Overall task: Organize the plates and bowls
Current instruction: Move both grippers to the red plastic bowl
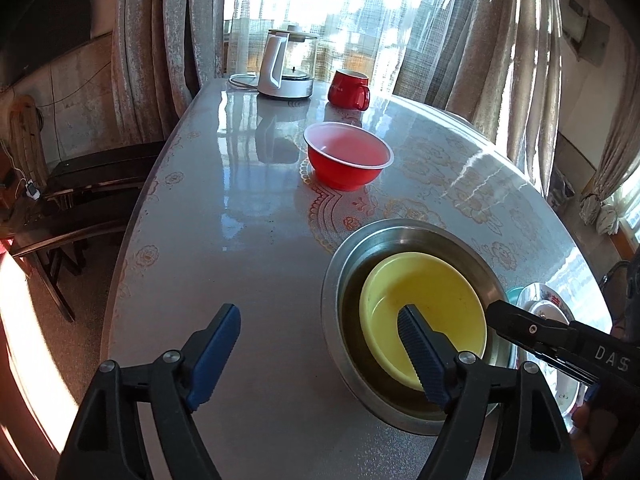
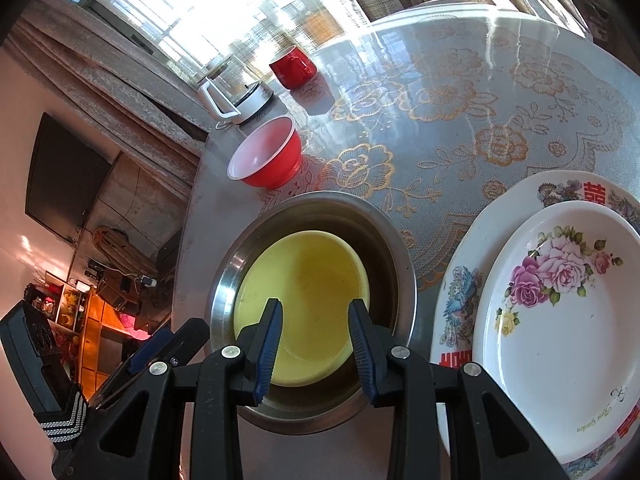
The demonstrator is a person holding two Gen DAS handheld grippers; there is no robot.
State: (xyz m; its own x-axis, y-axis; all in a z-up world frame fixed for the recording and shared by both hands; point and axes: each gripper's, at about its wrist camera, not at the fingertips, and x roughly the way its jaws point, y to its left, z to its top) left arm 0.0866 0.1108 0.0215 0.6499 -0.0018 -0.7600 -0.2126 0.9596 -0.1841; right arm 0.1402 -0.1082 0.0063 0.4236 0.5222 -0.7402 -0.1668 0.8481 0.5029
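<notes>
Yellow bowl [image 2: 300, 304] nested in steel bowl [image 2: 256, 236], rose plate [image 2: 560, 312] stacked on larger plate [image 2: 516, 196]; red bowl [image 1: 347, 158] still apart on table; left gripper [image 1: 320, 350] spread empty, right gripper [image 2: 314, 344] half-parted, empty.

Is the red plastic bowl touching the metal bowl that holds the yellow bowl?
Apart. In the left wrist view, bare tablecloth lies between the red bowl and the metal bowl; the right wrist view shows that gap too.
</notes>
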